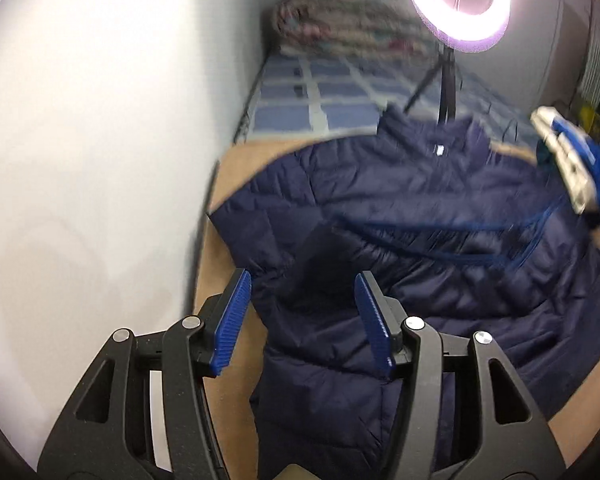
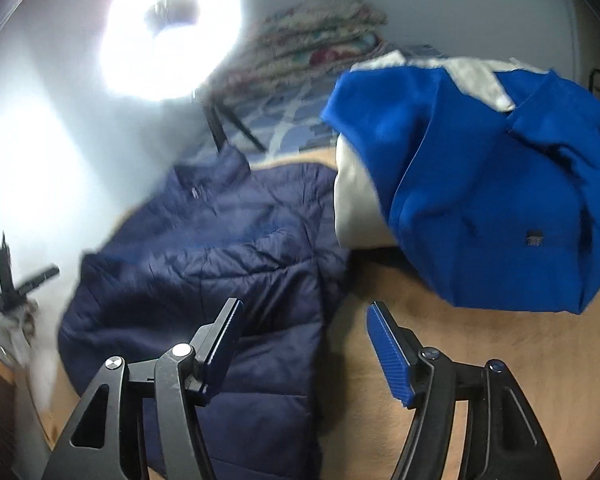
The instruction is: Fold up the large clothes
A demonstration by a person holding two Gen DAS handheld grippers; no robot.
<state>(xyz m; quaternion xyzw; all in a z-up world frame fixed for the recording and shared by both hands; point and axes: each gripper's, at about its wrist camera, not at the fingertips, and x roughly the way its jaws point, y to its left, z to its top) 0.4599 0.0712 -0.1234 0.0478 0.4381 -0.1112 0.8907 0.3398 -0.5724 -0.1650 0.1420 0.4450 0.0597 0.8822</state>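
Navy quilted puffer jacket [image 1: 420, 216] lies flat on the tan table [image 2: 480, 360], collar at the far end, hem toward the grippers, so its long axis runs away from them. Left gripper [image 1: 304, 320] hangs over the near left edge, jaws parted about halfway, nothing held. Right gripper [image 2: 304, 344] straddles the jacket's near right edge, also open and empty. Both look equally near. Blue-and-white garment [image 2: 480, 184] sits to the right.
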